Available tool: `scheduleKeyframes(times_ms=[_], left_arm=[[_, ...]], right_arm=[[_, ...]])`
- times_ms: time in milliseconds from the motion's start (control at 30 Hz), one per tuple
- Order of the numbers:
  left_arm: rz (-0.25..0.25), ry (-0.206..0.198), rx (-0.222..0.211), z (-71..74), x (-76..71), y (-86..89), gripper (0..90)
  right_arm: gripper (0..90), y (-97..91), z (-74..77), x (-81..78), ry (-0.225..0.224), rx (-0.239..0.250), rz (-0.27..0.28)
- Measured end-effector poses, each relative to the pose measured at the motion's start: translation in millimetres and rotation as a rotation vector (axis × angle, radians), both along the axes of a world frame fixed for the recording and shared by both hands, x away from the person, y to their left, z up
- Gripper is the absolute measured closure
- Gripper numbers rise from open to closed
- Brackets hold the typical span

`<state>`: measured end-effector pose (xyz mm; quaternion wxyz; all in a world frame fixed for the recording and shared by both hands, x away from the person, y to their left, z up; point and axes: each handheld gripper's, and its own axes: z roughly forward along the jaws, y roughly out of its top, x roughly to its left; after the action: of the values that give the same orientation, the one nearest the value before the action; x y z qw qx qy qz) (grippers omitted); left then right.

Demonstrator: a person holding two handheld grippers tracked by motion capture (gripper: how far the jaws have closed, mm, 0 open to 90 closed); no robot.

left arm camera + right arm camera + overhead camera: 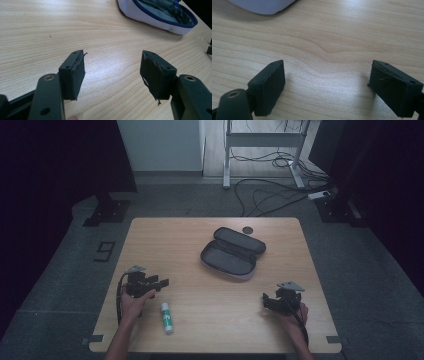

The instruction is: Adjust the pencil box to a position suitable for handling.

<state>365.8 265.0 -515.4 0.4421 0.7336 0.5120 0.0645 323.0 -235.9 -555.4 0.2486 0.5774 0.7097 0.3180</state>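
We hold the left gripper [159, 283] near the table's [200, 320] front-left corner, jaws spread apart over bare wood, with nothing between them. The glue stick [166, 317] lies just beside it, toward the front edge. The right gripper [266, 301], jaws likewise released, rests near the front-right corner. The open pencil case [232, 253] lies toward the back edge, near its middle.

Table [200, 320]: light wood, smooth with visible grain and a soft sheen. Pencil case [233, 253]: matt cloth, grey lining, pale outer shell. Left gripper [112, 72] and right gripper [327, 85]: matt black plastic, pads frayed at edges; glue stick [166, 317]: smooth white plastic.
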Motion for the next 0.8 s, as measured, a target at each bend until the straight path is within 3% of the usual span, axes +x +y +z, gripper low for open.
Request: scheduleKeyframes(times_ms=[333,600,800], left_arm=[[-0.007,-0.015,0.004,5.9,-1.9,-5.8,36.2],[0.009,-0.029,-0.003,9.6,4.1,-7.8,35.1],[-0.008,-0.045,-0.031,17.6,11.3,-20.7,34.5]], right_arm=[[17.1,0.8,2.7,1.7,-0.012,-0.005,0.013],[18.4,2.9,7.6,3.4,-0.028,0.016,0.054],[18.9,4.1,9.2,3.5,-0.025,0.026,0.063]])
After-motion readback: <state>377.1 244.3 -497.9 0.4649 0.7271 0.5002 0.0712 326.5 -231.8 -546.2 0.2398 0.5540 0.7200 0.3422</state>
